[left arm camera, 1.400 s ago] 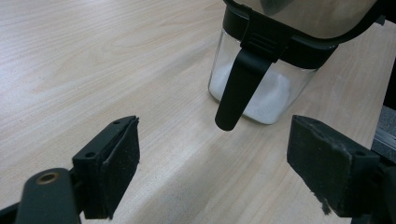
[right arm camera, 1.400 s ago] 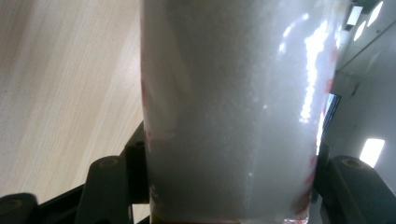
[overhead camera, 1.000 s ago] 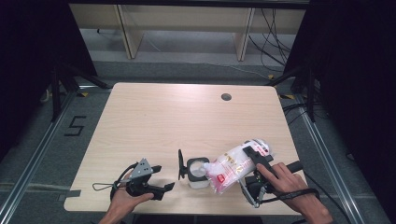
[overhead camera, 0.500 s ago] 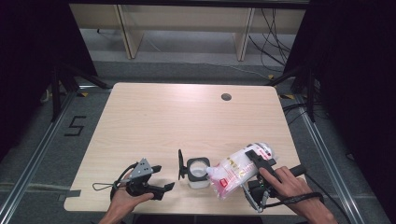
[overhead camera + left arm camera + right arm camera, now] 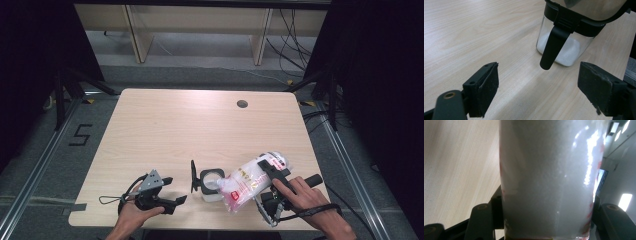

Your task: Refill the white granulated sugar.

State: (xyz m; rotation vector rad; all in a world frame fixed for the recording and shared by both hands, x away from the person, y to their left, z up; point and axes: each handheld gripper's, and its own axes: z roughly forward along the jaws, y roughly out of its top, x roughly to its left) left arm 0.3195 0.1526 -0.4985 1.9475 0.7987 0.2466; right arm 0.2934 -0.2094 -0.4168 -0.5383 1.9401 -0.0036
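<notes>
So the right gripper (image 5: pixel 267 187) has its 2 black jaws clamped on either side of a clear plastic bag of white granules with red print (image 5: pixel 250 181), and in the right gripper view the bag (image 5: pixel 549 177) sits squarely between them, bulging up past the pads. The bag is tipped over toward the left, its low end right above the open mouth of a small square clear glass jar with a black rim and flipped-up black lid (image 5: pixel 209 184), which stands near the front edge of the light wooden table (image 5: pixel 200 130). The right hand (image 5: pixel 300 197) lies low, fingers wrapped round the handle. The left gripper (image 5: pixel 172 200) rests on the table just left of the jar, jaws apart with nothing between them; its own view shows the jar (image 5: pixel 566 47) partly filled with white granules.
</notes>
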